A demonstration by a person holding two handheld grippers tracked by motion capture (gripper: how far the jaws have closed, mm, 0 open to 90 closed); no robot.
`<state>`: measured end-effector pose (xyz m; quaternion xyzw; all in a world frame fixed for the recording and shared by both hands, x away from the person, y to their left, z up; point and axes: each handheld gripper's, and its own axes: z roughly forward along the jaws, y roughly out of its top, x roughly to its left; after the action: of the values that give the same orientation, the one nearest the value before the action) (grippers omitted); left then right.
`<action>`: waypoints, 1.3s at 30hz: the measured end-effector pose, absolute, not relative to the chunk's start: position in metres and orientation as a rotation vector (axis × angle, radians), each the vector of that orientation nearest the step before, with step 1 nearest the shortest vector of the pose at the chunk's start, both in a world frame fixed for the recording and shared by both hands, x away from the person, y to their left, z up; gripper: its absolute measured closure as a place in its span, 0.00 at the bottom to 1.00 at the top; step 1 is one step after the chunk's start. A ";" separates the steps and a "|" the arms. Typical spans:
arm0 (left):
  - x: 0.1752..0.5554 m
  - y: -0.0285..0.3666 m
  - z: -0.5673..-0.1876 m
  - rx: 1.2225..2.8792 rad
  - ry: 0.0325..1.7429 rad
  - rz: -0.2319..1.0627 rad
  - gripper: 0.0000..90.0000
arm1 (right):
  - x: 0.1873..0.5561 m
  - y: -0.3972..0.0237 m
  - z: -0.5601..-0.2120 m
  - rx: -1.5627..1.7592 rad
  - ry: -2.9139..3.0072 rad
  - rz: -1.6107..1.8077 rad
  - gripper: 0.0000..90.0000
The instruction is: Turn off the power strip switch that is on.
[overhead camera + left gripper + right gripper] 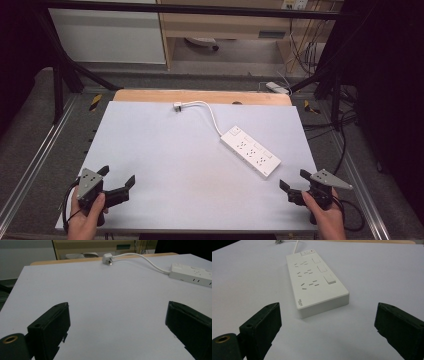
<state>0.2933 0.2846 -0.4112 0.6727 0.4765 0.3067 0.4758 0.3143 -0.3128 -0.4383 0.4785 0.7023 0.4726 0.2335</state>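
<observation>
White power strip (250, 152) at table (165, 165) two o'clock, plug (178, 106) prongs hard to make out, left tongs (118, 183) and right tongs (294, 183) wide, empty.

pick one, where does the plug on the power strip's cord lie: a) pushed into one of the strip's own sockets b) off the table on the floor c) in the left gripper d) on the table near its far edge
d: the plug lies loose on the table near its far edge, its cord curving back to the power strip, apart from both grippers.
</observation>
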 end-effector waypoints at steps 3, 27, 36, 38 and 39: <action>0.293 0.288 -0.411 1.637 1.179 0.752 0.07 | 0.315 -0.313 -0.439 1.321 1.923 1.291 0.08; 0.292 0.293 -0.411 1.627 1.197 0.733 0.07 | 0.316 -0.322 -0.421 1.328 1.835 1.349 0.08; 0.292 0.291 -0.411 1.635 1.188 0.728 0.07 | 0.315 -0.322 -0.418 1.301 1.805 1.353 0.06; 0.293 0.291 -0.411 1.636 1.191 0.729 0.07 | 0.315 -0.320 -0.417 1.298 1.802 1.357 0.06; 0.293 0.291 -0.411 1.635 1.190 0.726 0.07 | 0.315 -0.320 -0.417 1.298 1.802 1.357 0.06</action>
<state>0.2926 0.2914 -0.4113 0.6690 0.4872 0.2970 0.4763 0.3149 -0.3204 -0.4168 0.4808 0.6674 0.5024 0.2663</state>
